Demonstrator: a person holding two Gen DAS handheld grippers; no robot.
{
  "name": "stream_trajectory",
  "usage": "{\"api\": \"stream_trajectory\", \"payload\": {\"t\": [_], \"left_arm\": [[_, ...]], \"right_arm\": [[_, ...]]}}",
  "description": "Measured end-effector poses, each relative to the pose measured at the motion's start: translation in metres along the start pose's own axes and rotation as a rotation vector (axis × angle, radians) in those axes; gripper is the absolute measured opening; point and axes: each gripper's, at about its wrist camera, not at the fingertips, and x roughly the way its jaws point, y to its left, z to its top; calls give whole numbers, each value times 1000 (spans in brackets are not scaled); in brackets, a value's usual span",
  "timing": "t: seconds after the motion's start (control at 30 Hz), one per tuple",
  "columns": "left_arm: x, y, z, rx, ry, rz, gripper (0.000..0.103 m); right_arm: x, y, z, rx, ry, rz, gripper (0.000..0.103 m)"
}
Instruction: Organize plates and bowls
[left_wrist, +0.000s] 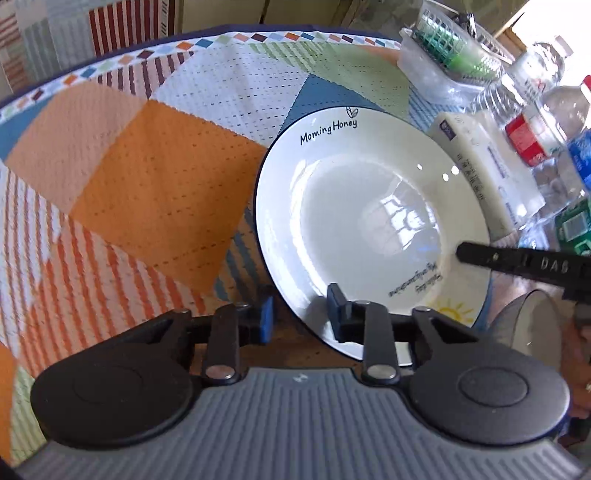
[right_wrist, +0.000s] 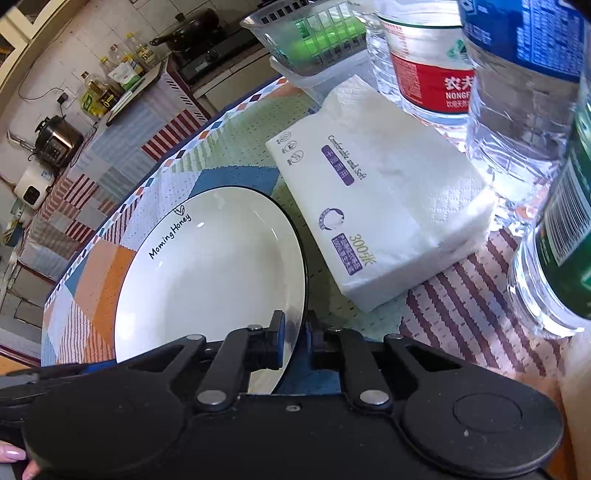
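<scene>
A white deep plate (left_wrist: 369, 206) with a dark rim and the words "Morning Honey" lies on the patchwork tablecloth (left_wrist: 155, 177). My left gripper (left_wrist: 301, 314) straddles its near-left rim, one blue pad under the edge and one on top, shut on the plate. In the right wrist view the same plate (right_wrist: 207, 266) has its near-right rim clamped in my right gripper (right_wrist: 295, 332), which is shut on it. One black finger (left_wrist: 480, 254) of the right gripper reaches over the plate's right side in the left wrist view.
A white tissue pack (right_wrist: 380, 206) lies close to the plate's right. Behind it stand several water bottles (right_wrist: 424, 74) and a clear basket (right_wrist: 314, 33) with green contents. The round table's edge (right_wrist: 92, 251) curves close behind the plate. A fingertip (right_wrist: 11, 452) shows bottom left.
</scene>
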Motion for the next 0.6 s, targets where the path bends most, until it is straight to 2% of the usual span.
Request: {"api": "stream_trajectory", "payload": {"t": [0.13,0.37,0.6], "left_arm": [[-3,-7,-1,18,2,33,23],[-33,-13,-4,57,18,30,23],[-75,-16,-27,90,-5,52,22]], "right_arm": [[-4,5,-4,-23,-1,-5,14],[-24,10,-6,-82,-2,29,15],[-47,20,-23,-137,3,94,16]]}}
